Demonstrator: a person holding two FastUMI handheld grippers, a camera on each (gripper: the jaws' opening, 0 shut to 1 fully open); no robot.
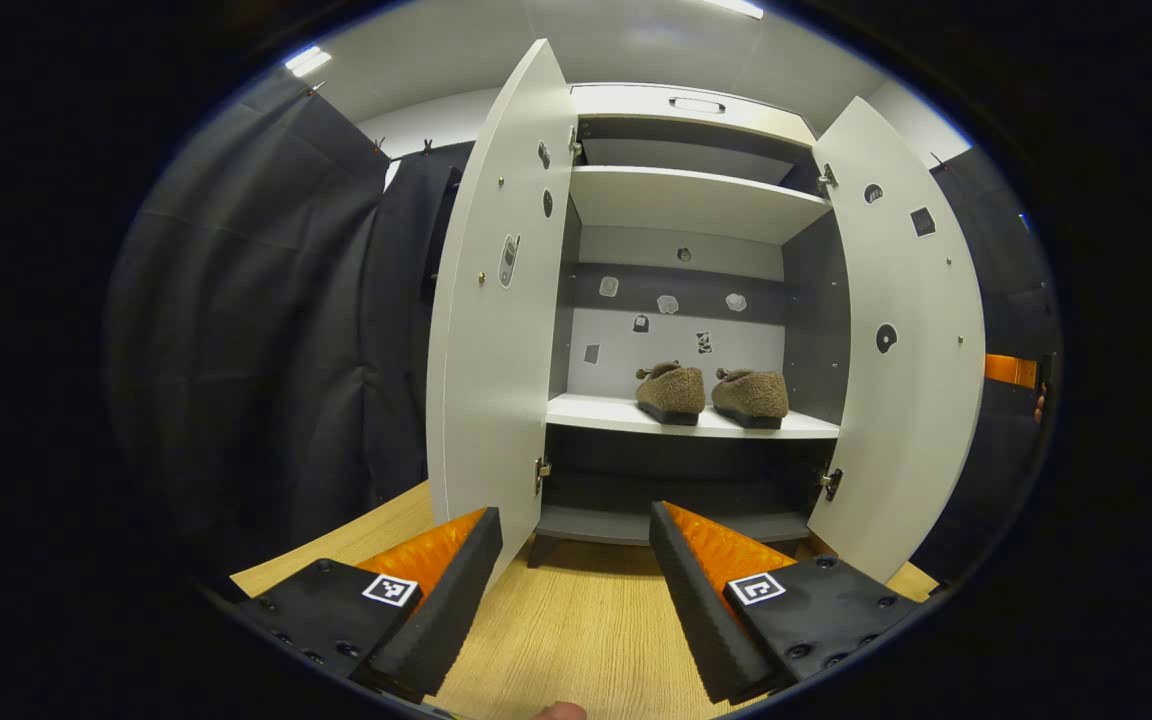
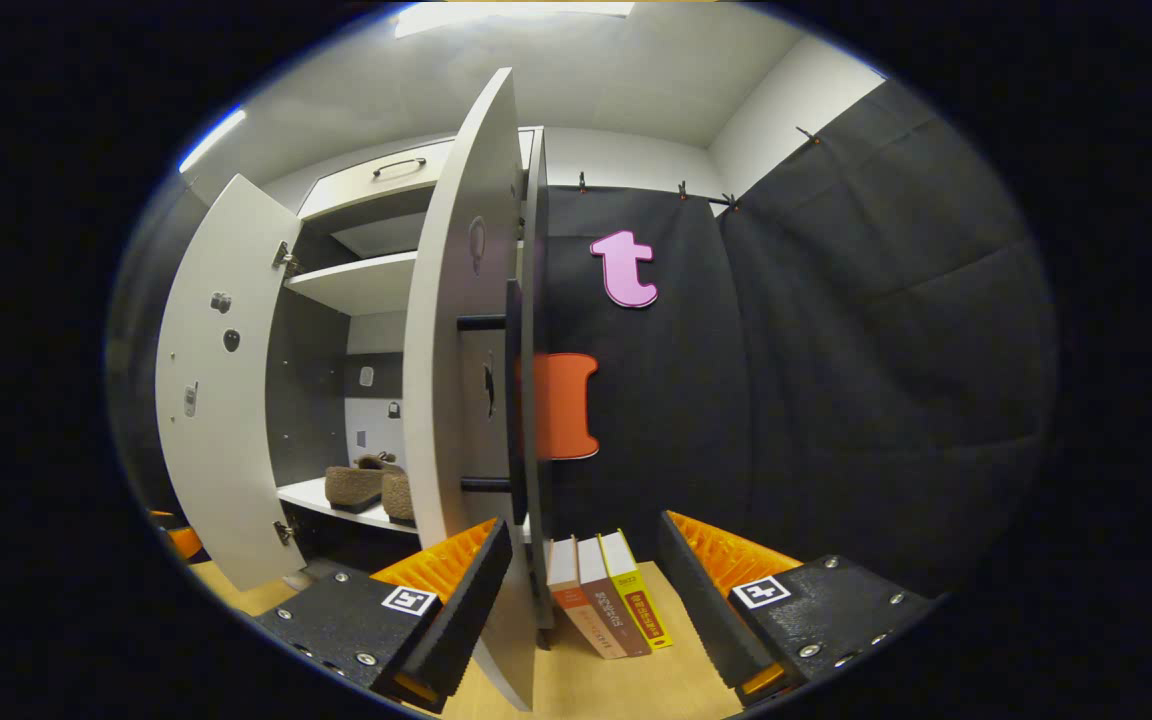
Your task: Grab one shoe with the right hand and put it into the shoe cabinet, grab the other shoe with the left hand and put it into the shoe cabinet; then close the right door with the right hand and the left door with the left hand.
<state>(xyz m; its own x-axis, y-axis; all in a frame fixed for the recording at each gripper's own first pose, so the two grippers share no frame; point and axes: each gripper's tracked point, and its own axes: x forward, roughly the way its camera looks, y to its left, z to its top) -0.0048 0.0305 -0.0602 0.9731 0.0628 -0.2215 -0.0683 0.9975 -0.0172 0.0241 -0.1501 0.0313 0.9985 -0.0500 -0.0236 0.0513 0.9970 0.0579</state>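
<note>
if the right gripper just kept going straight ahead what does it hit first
Probably the edge of the open right door, which stands just left of the line between the right gripper fingers. If it slips past, the books leaning beside the cabinet come next. Depth is hard to judge.

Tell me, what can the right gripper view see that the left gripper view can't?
Right gripper view: three books leaning beside the cabinet, and the black handle on the outside of the right door. Left gripper view: the cabinet's back wall straight on, dotted with stickers, and the dark lower compartment. Both: two brown shoes side by side on the white shelf, with the left door open too.
</note>
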